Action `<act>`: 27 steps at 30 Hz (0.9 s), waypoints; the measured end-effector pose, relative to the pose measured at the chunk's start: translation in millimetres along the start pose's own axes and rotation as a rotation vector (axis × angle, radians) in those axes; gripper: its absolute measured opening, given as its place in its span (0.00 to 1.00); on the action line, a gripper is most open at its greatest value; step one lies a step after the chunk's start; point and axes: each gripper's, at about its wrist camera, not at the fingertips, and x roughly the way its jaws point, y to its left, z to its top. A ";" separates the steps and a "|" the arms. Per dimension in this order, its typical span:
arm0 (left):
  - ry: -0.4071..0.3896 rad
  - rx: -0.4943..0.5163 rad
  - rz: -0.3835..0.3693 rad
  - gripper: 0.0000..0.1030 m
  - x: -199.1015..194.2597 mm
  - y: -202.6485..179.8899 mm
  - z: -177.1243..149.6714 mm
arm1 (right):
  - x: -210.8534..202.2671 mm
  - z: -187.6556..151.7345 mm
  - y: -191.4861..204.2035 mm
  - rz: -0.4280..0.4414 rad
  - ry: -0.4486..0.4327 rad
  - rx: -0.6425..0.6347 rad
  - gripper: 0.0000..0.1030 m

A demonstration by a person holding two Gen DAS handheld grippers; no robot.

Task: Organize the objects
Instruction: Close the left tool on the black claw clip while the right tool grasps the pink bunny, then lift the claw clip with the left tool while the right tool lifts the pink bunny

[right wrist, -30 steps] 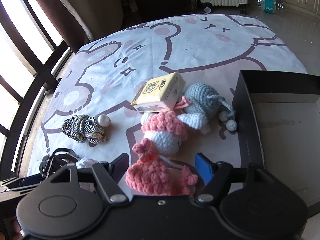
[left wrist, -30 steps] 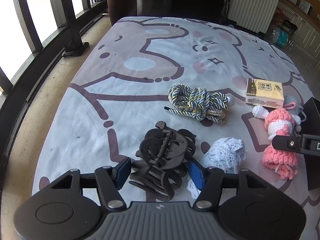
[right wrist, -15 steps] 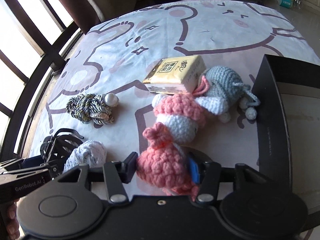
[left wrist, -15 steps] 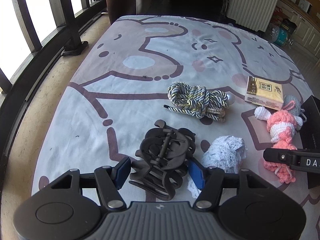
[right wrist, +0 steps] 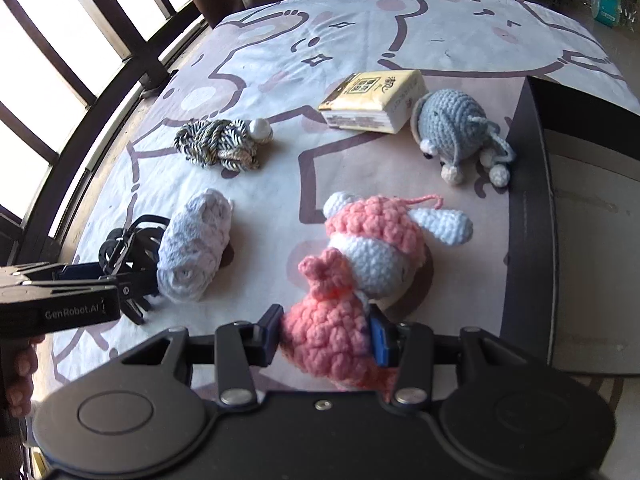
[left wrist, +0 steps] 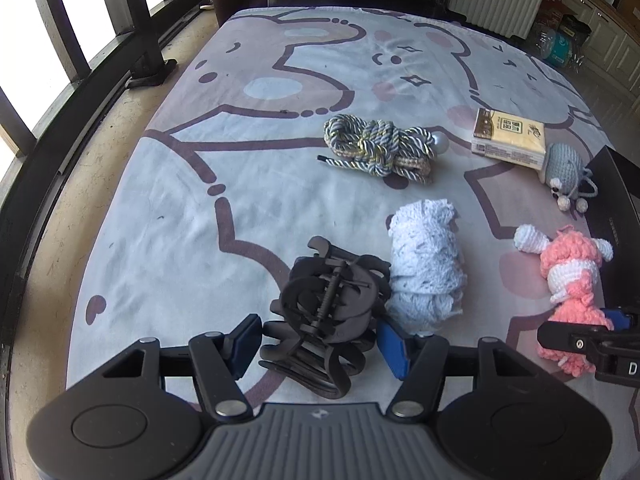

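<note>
Nothing looks sorted yet; the black box [right wrist: 528,216] at right shows only bare floor. Left gripper [left wrist: 320,344] straddles the hair claws [left wrist: 328,312], jaws apart as before. Right gripper [right wrist: 326,336], open a second ago, now pinches the pink crochet doll [right wrist: 360,264] beside the box.

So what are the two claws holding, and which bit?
The right claw pinches the pink crochet doll by its skirt end. The left claw straddles the black hair clip, but a firm hold cannot be told.
</note>
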 end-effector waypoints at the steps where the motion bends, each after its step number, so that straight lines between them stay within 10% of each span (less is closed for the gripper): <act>1: 0.003 0.003 0.003 0.61 -0.9 -0.7 -1.9 | -1.7 -4.4 -1.0 0.003 0.006 -0.008 0.44; 21: 0.008 -0.033 0.006 0.62 -10.0 -0.9 -18.9 | -34.7 -60.3 -31.2 0.085 0.090 -0.008 0.45; 27: 0.008 -0.020 -0.008 0.62 -11.5 4.8 -20.3 | -40.2 -53.8 -34.5 0.097 0.086 0.048 0.60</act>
